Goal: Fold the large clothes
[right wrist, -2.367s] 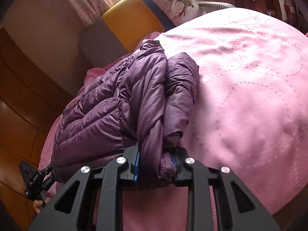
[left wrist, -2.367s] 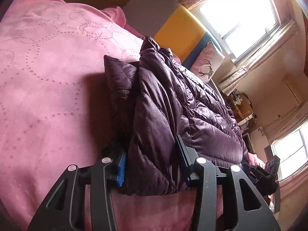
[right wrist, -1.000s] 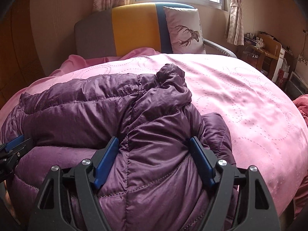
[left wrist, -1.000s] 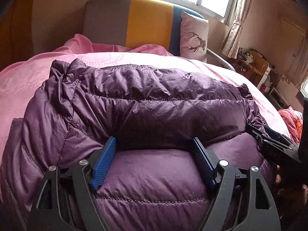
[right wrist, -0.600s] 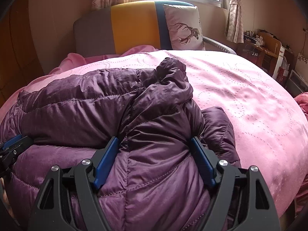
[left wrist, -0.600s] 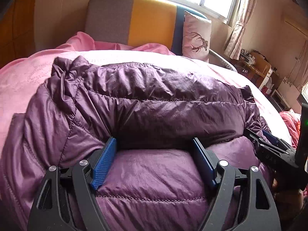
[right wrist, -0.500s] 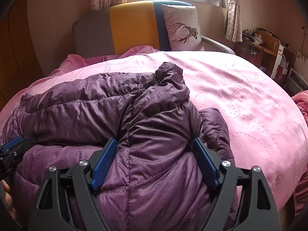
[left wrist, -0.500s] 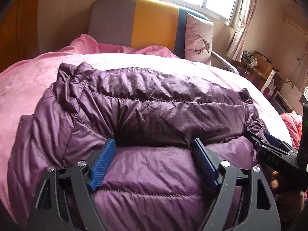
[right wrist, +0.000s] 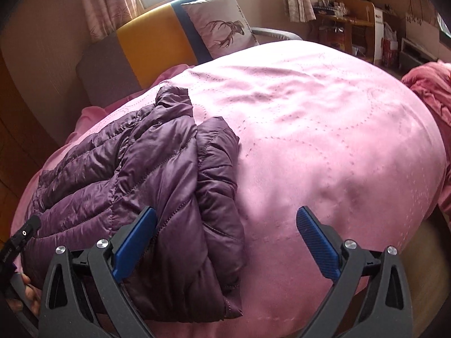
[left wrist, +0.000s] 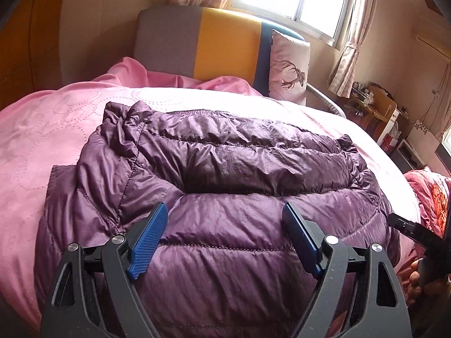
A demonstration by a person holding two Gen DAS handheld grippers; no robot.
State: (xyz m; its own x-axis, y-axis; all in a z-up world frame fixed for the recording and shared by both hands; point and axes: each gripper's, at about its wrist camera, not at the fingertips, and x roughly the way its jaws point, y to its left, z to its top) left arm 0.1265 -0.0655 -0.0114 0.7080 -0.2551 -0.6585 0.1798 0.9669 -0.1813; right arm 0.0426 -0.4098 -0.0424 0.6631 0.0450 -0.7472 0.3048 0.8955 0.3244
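Note:
A purple quilted puffer jacket (left wrist: 225, 180) lies folded on the pink bedspread (left wrist: 36, 140). My left gripper (left wrist: 224, 214) hovers just above the jacket's near half, jaws wide open, blue pads clear of the fabric. In the right wrist view the jacket (right wrist: 157, 186) fills the left side, its folded edge running down the middle. My right gripper (right wrist: 227, 219) straddles that edge with its jaws opening wide; the left pad is beside the fabric, the right pad is over the bare bedspread (right wrist: 324, 129). The other gripper's tip shows at the frame edge in each view.
A headboard (left wrist: 214, 45) of grey, yellow and blue panels stands at the far end, with a deer-print cushion (left wrist: 289, 64) against it. A window is behind it. A desk with clutter (right wrist: 349, 28) and a crumpled red blanket (right wrist: 431, 90) are on the right.
Both grippers let go of the jacket and pulled back from it. The right gripper opened wider, rolled and shifted right, so bare bedspread now shows between its pads.

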